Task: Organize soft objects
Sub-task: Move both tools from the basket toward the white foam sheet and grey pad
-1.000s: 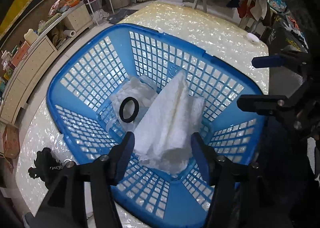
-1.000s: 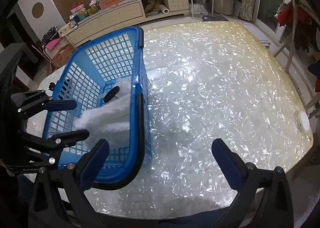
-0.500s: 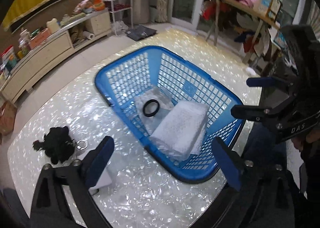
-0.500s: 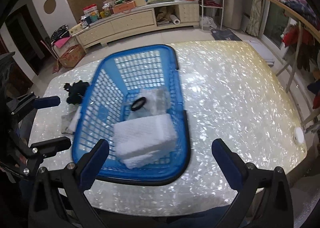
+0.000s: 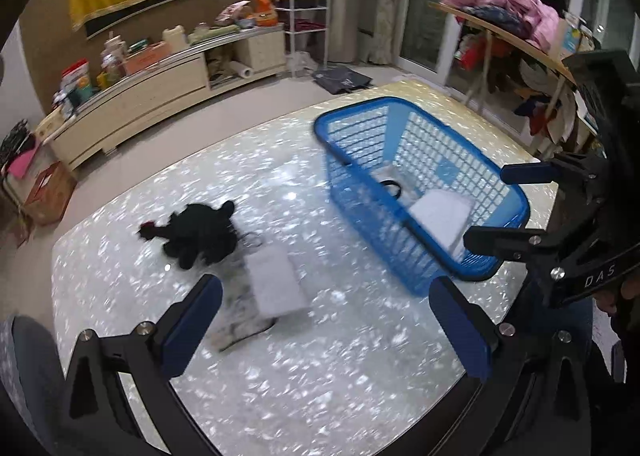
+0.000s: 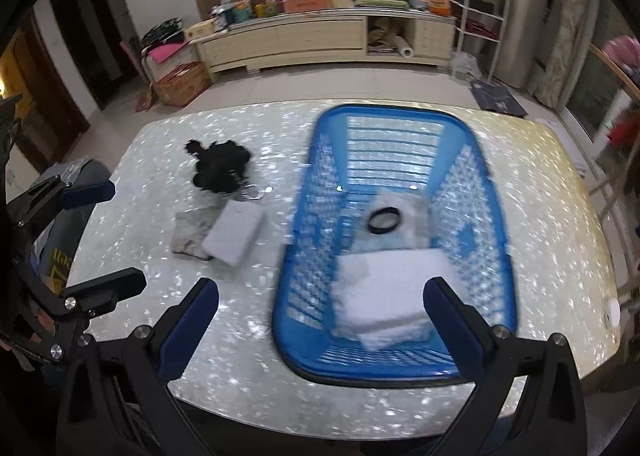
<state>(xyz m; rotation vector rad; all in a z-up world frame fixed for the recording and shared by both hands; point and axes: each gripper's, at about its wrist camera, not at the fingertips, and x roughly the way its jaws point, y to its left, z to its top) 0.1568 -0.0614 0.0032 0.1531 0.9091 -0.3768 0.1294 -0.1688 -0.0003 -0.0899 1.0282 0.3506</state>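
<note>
Basket [image 6: 492,216] right on table [image 6: 280,396]; folded towel [image 6: 384,296] inside; plush [image 6: 220,168], pad [image 6: 234,232] left of basket.

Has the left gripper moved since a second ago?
Yes. The left gripper pulled back out of the blue basket toward the black toy, open.

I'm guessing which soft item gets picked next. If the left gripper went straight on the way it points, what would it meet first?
Probably the pale folded cloth on the table, lying between the open left gripper fingers; the black plush lies beyond. Depth is unclear.
</note>
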